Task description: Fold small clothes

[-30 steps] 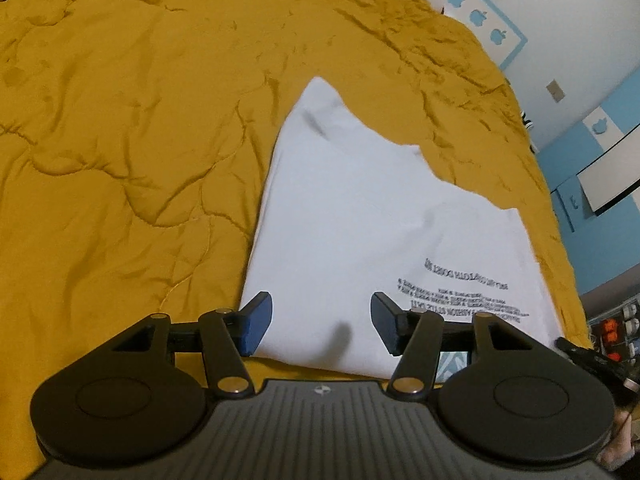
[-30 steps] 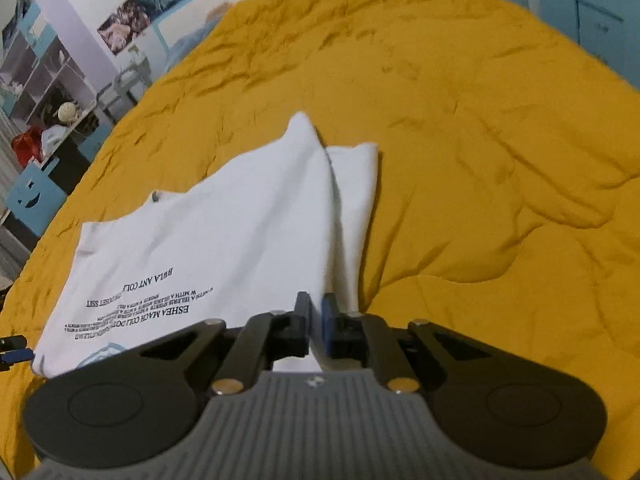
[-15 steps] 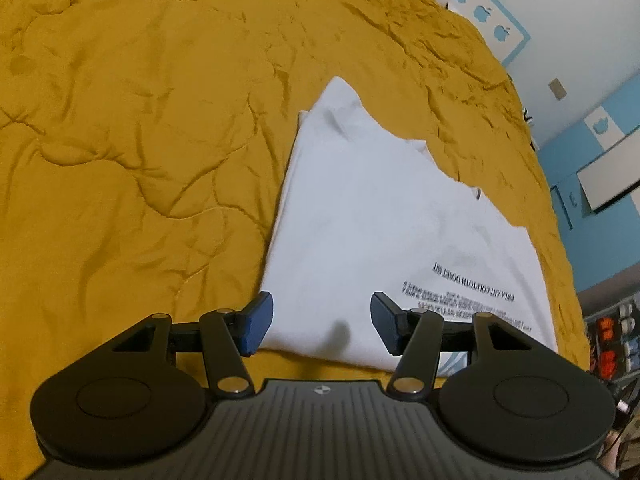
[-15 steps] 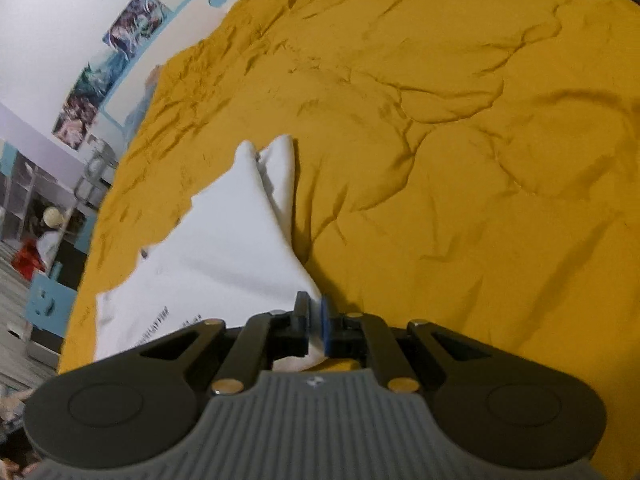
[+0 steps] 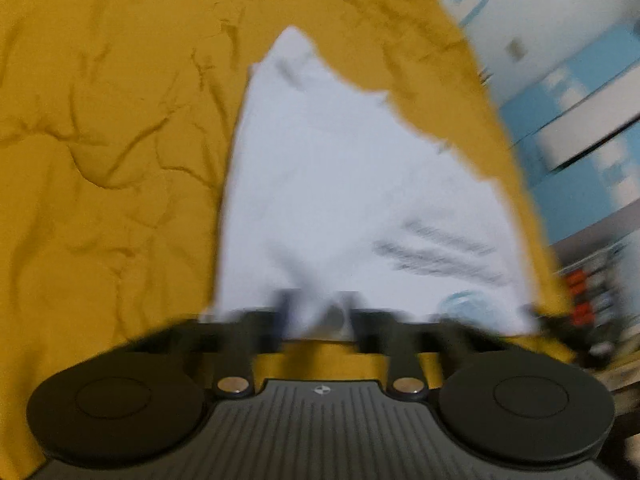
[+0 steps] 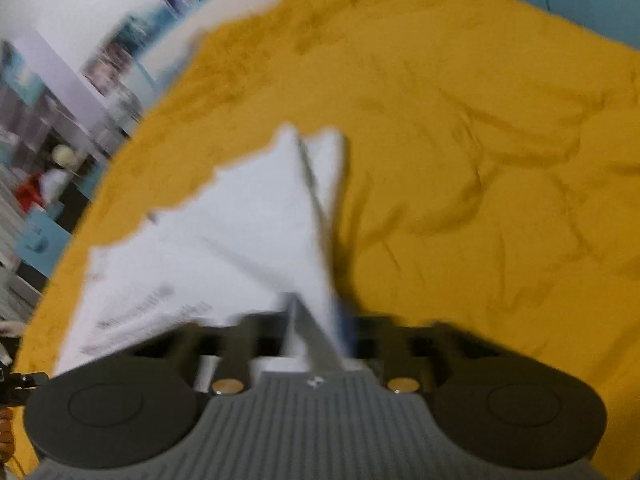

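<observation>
A white T-shirt [image 5: 340, 184] with dark print lies partly folded on a mustard-yellow quilt [image 5: 120, 120]. In the blurred left wrist view my left gripper [image 5: 316, 308] sits at the shirt's near hem. Its jaws are closing, and a ridge of white cloth is bunched between them. In the right wrist view the T-shirt [image 6: 240, 232] rises in a taut fold towards my right gripper [image 6: 316, 320]. This gripper is shut on the shirt's near corner, with cloth running through the fingers onto the gripper's body.
The quilt [image 6: 480, 160] spreads wide and wrinkled beyond and beside the shirt. Shelves with toys [image 6: 36, 184] stand past the bed's left edge in the right wrist view. Blue and white cabinets [image 5: 580, 120] line the wall past the bed's right edge in the left wrist view.
My left gripper's jaws have gone from wide open to closing on the shirt's near hem. Both grippers have dipped lower, and both views are now blurred. My right gripper kept its hold.
</observation>
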Tool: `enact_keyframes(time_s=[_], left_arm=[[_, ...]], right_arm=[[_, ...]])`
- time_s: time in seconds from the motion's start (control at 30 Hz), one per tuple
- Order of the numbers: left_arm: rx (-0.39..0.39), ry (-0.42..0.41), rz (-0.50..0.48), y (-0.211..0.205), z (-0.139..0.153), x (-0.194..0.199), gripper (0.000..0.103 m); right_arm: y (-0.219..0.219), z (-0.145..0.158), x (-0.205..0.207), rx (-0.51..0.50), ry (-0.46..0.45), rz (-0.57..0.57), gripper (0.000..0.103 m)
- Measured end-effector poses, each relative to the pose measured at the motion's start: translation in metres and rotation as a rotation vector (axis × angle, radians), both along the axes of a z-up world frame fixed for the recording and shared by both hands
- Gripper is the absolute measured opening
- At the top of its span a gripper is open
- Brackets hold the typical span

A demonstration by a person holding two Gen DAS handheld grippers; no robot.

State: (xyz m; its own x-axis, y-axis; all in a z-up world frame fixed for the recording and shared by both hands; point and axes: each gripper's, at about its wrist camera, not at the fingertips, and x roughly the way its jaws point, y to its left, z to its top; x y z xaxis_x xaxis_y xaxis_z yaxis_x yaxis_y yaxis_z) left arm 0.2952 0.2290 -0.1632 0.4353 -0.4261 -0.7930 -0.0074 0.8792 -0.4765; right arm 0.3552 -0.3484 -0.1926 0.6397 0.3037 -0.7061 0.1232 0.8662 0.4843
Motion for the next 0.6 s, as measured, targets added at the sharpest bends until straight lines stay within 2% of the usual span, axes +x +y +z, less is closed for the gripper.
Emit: enact_keyframes(time_s=[0.03, 0.1, 0.2, 0.33, 0.4, 0.47, 0.53, 0.57, 0.6], left_arm=[[0.027, 0.031, 0.020, -0.002, -0.006, 0.003, 0.000], [-0.005, 0.057, 0.046, 0.000, -0.011, 0.004, 0.000], [-0.023, 0.047, 0.042, 0.010, -0.006, 0.002, 0.000], [0.018, 0.050, 0.056, 0.037, 0.000, 0.000, 0.000], [-0.004, 0.043, 0.071, 0.052, 0.004, -0.004, 0.000], [0.003, -0.004, 0.080, 0.060, 0.012, -0.012, 0.000], [-0.035, -0.035, 0.071, 0.067, 0.019, -0.021, 0.002], [-0.077, -0.043, 0.060, 0.068, 0.022, -0.026, 0.003], [-0.113, -0.053, 0.047, 0.067, 0.024, -0.031, 0.012]], right_arm=[[0.001, -0.005, -0.002, 0.015, 0.002, -0.012, 0.000], [-0.001, -0.004, -0.012, 0.050, -0.017, -0.045, 0.000], [-0.011, -0.003, -0.026, 0.132, -0.039, -0.119, 0.000], [-0.016, 0.006, -0.043, 0.197, -0.022, -0.165, 0.000], [-0.015, 0.009, -0.044, 0.184, -0.010, -0.180, 0.000], [-0.015, 0.011, -0.043, 0.122, -0.004, -0.192, 0.000], [-0.014, 0.013, -0.044, 0.040, 0.018, -0.262, 0.020], [-0.016, 0.013, -0.045, 0.040, 0.013, -0.294, 0.028], [-0.021, 0.015, -0.054, 0.070, -0.013, -0.320, 0.028]])
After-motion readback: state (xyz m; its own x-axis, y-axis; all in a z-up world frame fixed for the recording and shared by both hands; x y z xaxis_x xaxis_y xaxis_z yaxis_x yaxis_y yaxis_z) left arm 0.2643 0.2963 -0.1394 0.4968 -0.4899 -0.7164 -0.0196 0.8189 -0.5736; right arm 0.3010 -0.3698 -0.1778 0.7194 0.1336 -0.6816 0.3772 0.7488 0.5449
